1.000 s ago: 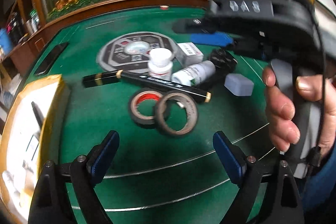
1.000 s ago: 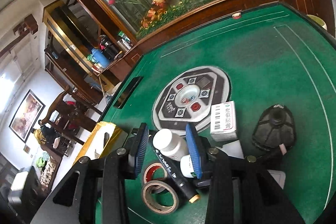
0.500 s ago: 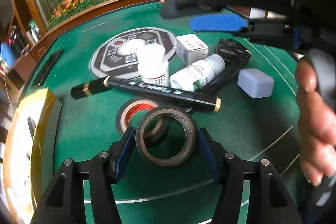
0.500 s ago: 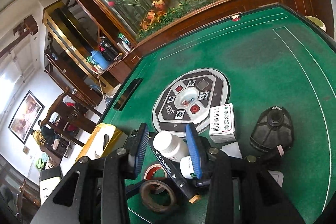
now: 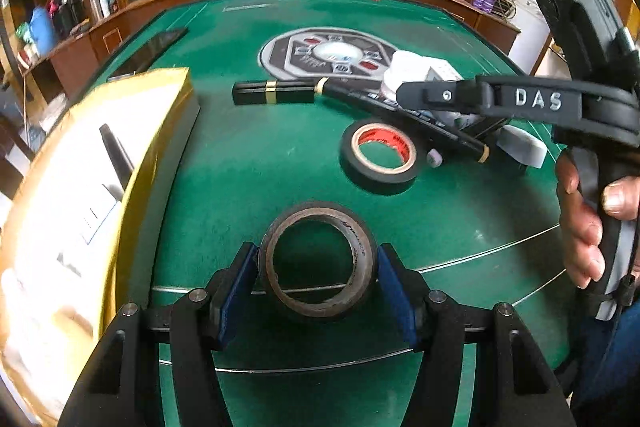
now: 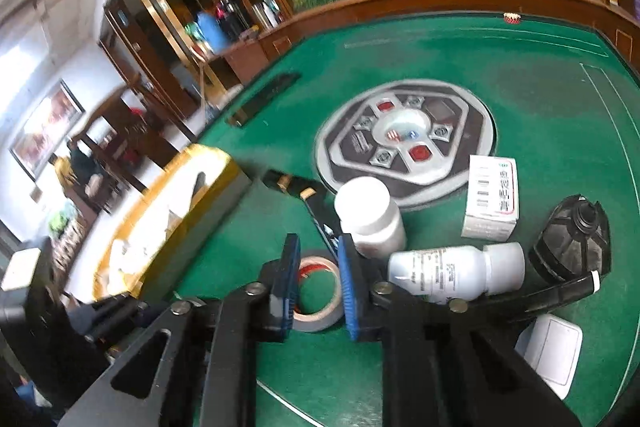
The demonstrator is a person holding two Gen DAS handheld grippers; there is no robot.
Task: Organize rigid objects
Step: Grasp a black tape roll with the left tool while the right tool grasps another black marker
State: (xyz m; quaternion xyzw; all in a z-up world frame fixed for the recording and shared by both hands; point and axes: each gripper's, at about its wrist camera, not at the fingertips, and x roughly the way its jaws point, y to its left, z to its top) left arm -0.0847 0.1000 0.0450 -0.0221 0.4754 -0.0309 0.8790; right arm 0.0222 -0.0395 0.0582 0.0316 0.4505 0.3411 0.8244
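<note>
Left claw (image 5: 318,289) gripping tape roll (image 5: 318,263), gold box (image 5: 80,203) alongside

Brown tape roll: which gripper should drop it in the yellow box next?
Left. The left gripper already clamps the brown tape roll, with the yellow box just beside it. The right gripper is shut, empty, above the red-core tape roll.

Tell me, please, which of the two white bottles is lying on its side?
The labelled bottle nearest the right gripper lies on its side; the wide-capped bottle behind it stands upright.
</note>
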